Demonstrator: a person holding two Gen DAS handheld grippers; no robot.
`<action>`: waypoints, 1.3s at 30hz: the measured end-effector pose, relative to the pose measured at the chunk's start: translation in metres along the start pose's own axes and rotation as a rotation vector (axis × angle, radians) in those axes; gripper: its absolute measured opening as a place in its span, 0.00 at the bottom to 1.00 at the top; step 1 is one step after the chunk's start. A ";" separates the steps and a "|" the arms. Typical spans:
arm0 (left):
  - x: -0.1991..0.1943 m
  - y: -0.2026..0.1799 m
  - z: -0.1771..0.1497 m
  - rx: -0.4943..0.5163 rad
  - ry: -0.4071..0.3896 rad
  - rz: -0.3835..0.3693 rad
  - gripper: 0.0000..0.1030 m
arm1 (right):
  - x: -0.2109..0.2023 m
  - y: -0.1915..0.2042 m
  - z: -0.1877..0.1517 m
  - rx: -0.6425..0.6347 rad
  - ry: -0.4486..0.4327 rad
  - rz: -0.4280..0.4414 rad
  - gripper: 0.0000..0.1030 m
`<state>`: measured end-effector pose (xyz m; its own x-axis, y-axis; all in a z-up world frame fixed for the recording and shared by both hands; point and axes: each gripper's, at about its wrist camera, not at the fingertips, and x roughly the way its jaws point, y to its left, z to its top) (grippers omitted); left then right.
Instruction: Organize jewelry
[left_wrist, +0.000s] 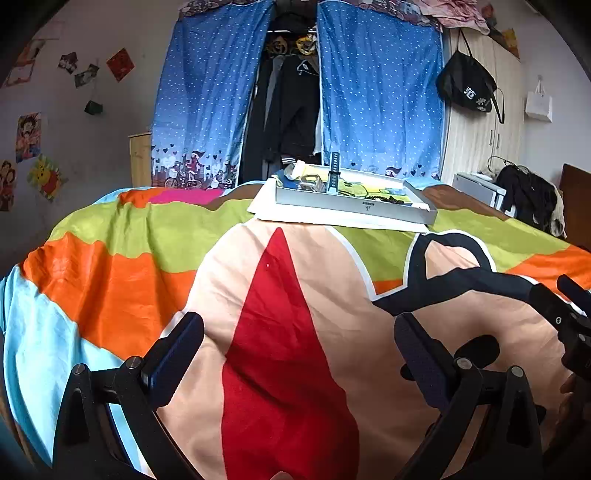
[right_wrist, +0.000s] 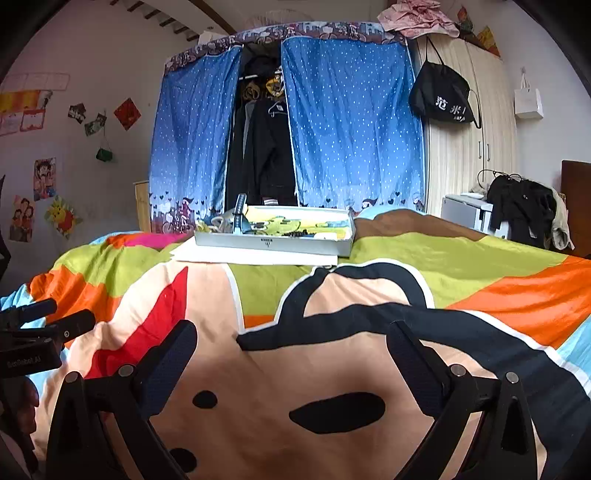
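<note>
A shallow grey box (left_wrist: 354, 205) (right_wrist: 273, 242) lies on white paper at the far side of the bed. Inside it a teal watch strap (left_wrist: 334, 173) (right_wrist: 239, 214) stands up, a dark beaded chain (left_wrist: 393, 200) (right_wrist: 297, 233) lies near the front wall, and small pale pieces are heaped at the left end. My left gripper (left_wrist: 297, 332) hovers open over the red patch of the bedspread, well short of the box. My right gripper (right_wrist: 293, 341) is open too, above the cartoon face print. Neither holds anything.
The colourful bedspread (left_wrist: 110, 266) (right_wrist: 480, 266) fills the foreground. Behind the bed hangs a blue dotted wardrobe curtain (left_wrist: 376, 96) with dark clothes. A white appliance with dark clothing (right_wrist: 517, 210) stands at the right. The other gripper shows at the view's edge (left_wrist: 576, 317) (right_wrist: 33, 332).
</note>
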<state>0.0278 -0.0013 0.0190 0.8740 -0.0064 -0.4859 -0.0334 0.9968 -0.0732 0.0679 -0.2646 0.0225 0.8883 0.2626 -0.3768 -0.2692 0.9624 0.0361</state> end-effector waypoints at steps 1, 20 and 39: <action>0.001 -0.002 -0.001 0.006 -0.001 0.001 0.98 | 0.001 -0.001 -0.001 0.003 0.005 -0.001 1.00; -0.001 -0.002 -0.004 0.013 0.003 0.008 0.98 | 0.003 -0.011 -0.006 0.035 0.038 -0.034 1.00; -0.002 -0.004 -0.006 0.007 0.012 -0.009 0.98 | 0.003 -0.011 -0.007 0.034 0.043 -0.035 1.00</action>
<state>0.0235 -0.0058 0.0154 0.8682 -0.0159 -0.4960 -0.0223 0.9972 -0.0709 0.0709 -0.2745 0.0140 0.8798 0.2260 -0.4181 -0.2248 0.9730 0.0529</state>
